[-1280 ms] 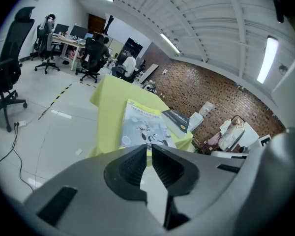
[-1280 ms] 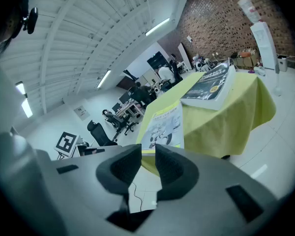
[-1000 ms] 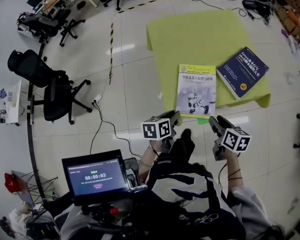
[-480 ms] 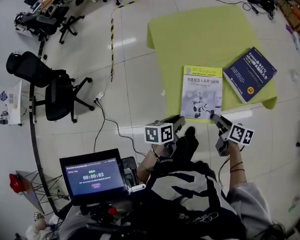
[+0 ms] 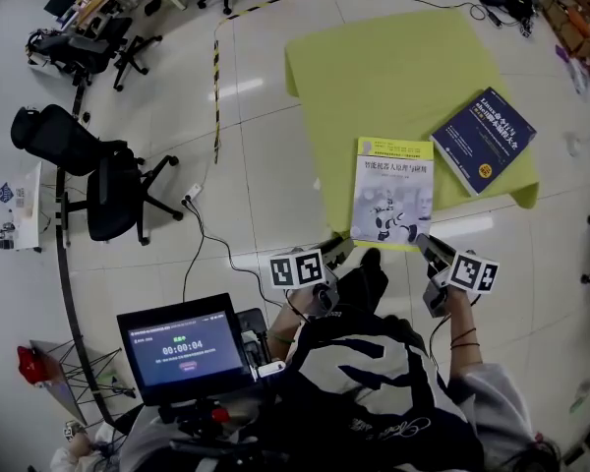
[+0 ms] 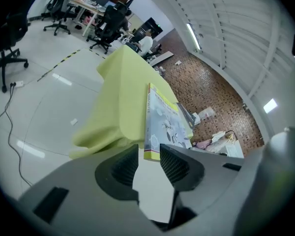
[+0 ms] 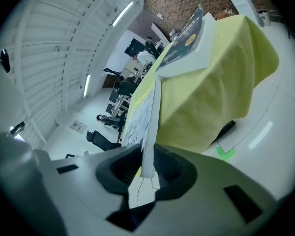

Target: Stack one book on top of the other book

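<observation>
A yellow-and-white book [image 5: 391, 190] lies at the near edge of the table under a yellow-green cloth [image 5: 393, 67], overhanging it slightly. A dark blue book [image 5: 484, 141] lies apart from it at the right, also seen in the right gripper view [image 7: 187, 41]. My left gripper [image 5: 339, 249] is at the yellow book's near left corner. Its jaws are opening, with the book's corner [image 6: 155, 132] just beyond the tips of this gripper [image 6: 148, 163]. My right gripper [image 5: 420, 243] is at the near right corner, its jaws closing on the yellow book's edge [image 7: 146, 127], which stands between the pads of this gripper [image 7: 147, 168].
Black office chairs [image 5: 98, 180] stand on the tiled floor at the left, with a cable [image 5: 206, 244] and a yellow-black tape line [image 5: 217, 87] nearby. A screen with a timer [image 5: 182, 347] sits at the person's chest. A green tape mark [image 7: 225, 154] lies under the table's edge.
Both grippers have sunk and rolled toward the yellow book's near edge. The right jaws have narrowed onto that edge; the left jaws have widened a little.
</observation>
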